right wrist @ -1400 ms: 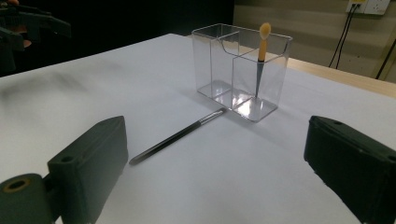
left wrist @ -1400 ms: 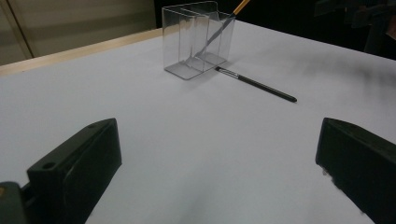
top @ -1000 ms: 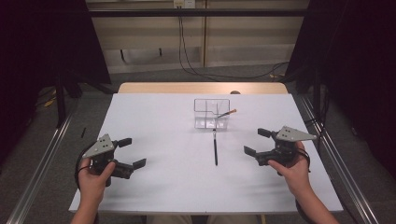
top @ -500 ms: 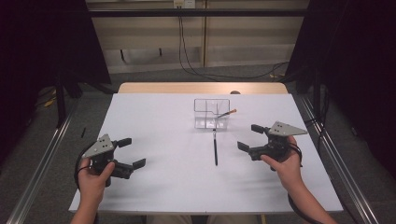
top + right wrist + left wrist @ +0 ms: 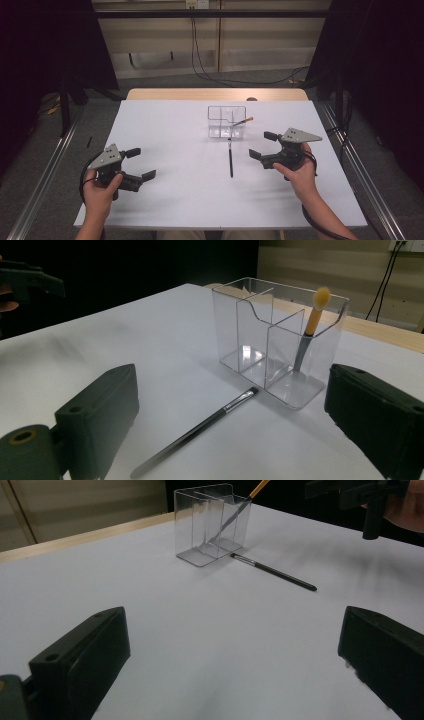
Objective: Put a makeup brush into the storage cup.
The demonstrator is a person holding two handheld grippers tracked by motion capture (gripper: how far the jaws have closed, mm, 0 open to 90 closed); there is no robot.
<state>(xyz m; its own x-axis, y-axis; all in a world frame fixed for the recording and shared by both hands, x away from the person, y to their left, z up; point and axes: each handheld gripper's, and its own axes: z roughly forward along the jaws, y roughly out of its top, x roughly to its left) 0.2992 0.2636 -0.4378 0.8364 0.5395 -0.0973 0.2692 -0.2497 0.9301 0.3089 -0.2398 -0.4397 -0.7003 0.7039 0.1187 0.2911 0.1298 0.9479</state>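
Two hand-held grippers hover over the white table [image 5: 165,200], both with jaws spread wide and holding nothing. A slim black makeup brush [image 5: 230,157] lies flat on the table, its tip just beside the front of the clear acrylic divided organiser [image 5: 220,117], touching or nearly so. The right gripper [image 5: 263,145] sits near the brush, to its right, with the handle lying between the jaws' line of sight and apart from them. An orange-handled brush [image 5: 311,330] leans inside the organiser's end compartment. The left gripper [image 5: 141,163] is well apart, at the table's near left
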